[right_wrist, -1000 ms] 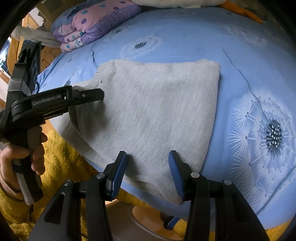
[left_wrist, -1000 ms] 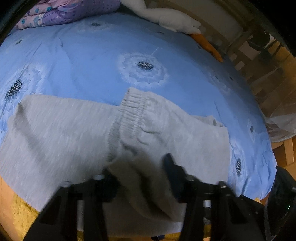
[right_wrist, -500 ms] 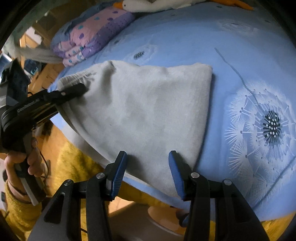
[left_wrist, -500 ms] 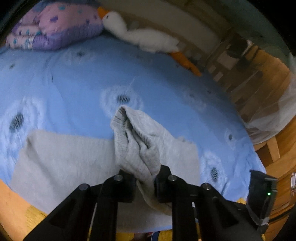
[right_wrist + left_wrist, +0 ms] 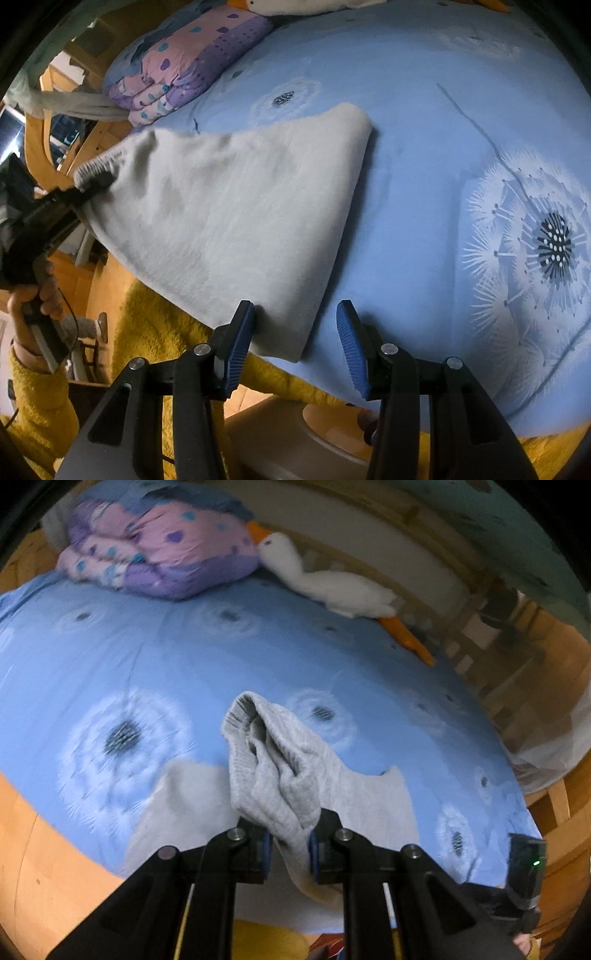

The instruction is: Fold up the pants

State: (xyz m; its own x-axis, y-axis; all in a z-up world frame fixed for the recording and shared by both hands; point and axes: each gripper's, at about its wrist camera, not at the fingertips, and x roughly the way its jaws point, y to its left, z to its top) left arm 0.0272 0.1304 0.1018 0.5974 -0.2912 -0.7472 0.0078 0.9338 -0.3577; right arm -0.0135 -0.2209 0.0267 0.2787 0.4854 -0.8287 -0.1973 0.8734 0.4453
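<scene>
Light grey pants lie folded on the blue bedsheet. My left gripper is shut on the pants' bunched end, its ribbed band up, and holds that end lifted off the bed; the lower layer stays flat. In the right wrist view the left gripper grips the ribbed edge at the far left, raising the cloth in a slope. My right gripper is open and empty, its jaws either side of the pants' near corner, not touching it.
A folded purple-pink quilt and a white plush goose lie at the far side of the bed. Wooden bed frame and furniture stand to the right. The person's yellow fleece sleeve is at the near bed edge.
My left gripper closed on the pants' end and lifted it up and away from the bed. My right gripper stayed open near the corner, while the cloth pulled leftward.
</scene>
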